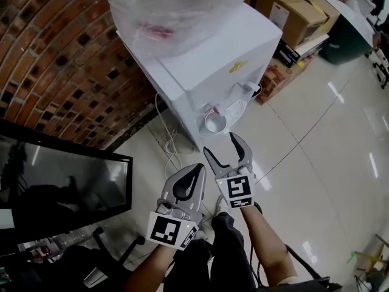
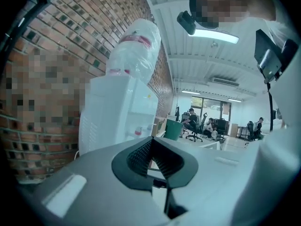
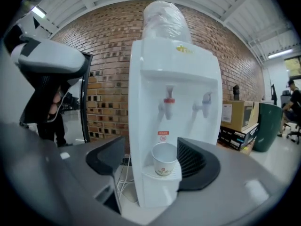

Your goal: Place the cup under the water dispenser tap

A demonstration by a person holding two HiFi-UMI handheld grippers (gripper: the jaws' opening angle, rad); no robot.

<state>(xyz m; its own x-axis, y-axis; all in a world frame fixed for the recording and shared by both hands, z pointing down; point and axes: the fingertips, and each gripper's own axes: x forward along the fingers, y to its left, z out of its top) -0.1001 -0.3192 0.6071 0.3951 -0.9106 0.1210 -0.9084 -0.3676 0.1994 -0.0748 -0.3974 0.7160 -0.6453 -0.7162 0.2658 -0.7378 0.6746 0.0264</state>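
Observation:
A white paper cup (image 3: 164, 158) (image 1: 215, 122) stands upright on the drip tray of the white water dispenser (image 3: 175, 98) (image 1: 206, 66), below the red tap (image 3: 168, 105). My right gripper (image 3: 153, 161) (image 1: 228, 148) is open, its jaws apart on either side of the cup and a short way back from it, holding nothing. My left gripper (image 1: 189, 183) (image 2: 151, 158) is shut and empty, held lower left of the right one, away from the dispenser. The blue tap (image 3: 205, 102) is to the right of the red one.
A brick wall (image 1: 55, 59) runs behind the dispenser. A black monitor (image 1: 61, 187) is at the left. Cardboard boxes (image 1: 292, 11) and a green bin (image 1: 346, 38) stand to the dispenser's right. White cables (image 1: 167, 142) lie on the glossy floor (image 1: 316, 163). People sit at desks far off (image 2: 207, 126).

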